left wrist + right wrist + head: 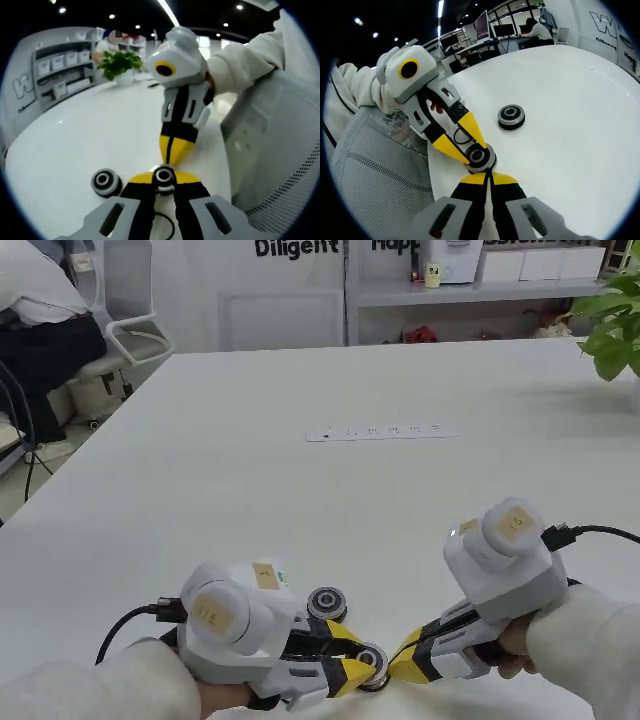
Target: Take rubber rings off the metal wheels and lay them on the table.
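Note:
A small metal wheel with a dark rubber ring around it sits at the near table edge, and my left gripper is shut on it. In the left gripper view the wheel sits between my yellow jaw tips. My right gripper comes in from the right, jaws shut, tips against the wheel's rim. Whether the right gripper pinches the ring I cannot tell. A second wheel with its ring lies flat on the table just behind, also in the gripper views.
A white power strip lies mid-table. A potted plant stands at the far right edge. A grey mesh chair back is close behind the table's near edge. An office chair and a seated person are at far left.

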A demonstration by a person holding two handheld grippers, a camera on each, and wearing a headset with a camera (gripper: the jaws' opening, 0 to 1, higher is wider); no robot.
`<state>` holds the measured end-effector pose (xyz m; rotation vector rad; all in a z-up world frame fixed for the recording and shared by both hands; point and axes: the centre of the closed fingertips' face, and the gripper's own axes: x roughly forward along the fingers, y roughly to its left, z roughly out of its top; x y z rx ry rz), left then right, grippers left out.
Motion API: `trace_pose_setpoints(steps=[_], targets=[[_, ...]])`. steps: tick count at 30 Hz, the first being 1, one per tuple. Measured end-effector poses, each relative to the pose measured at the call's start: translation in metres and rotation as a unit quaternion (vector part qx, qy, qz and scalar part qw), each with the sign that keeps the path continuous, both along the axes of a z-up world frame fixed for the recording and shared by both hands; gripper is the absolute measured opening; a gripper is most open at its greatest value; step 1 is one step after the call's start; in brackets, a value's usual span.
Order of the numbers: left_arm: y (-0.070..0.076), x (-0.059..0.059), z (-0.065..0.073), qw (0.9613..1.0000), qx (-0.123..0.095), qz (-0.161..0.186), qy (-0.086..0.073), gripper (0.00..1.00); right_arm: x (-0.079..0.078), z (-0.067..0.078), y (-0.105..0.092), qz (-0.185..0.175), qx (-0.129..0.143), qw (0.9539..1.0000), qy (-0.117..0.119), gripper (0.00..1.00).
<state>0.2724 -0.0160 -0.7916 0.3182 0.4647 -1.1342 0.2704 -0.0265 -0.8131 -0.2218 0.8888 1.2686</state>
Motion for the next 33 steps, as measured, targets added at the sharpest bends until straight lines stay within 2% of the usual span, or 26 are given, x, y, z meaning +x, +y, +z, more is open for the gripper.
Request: trace_pose_setpoints(steps=[9, 17, 23, 33], targets=[[-0.002, -0.001, 0.0, 0.9999, 0.005, -0.007, -0.009, 0.15, 0.003, 0.006, -0.005, -0.029, 0.011, 0.999, 0.033, 0.0], [-0.004, -0.001, -0.001, 0.9999, 0.005, -0.009, -0.012, 0.14, 0.005, 0.009, -0.008, -0.061, 0.023, 0.9952, 0.072, 0.0], [-0.004, -0.001, -0.001, 0.9999, 0.004, -0.009, -0.012, 0.14, 0.006, 0.013, -0.008, -0.075, 0.039, 0.9927, 0.086, 0.0], [-0.004, -0.001, -0.001, 0.9998, 0.004, -0.01, -0.015, 0.14, 0.006, 0.014, -0.004, -0.068, 0.037, 0.994, 0.078, 0.0]])
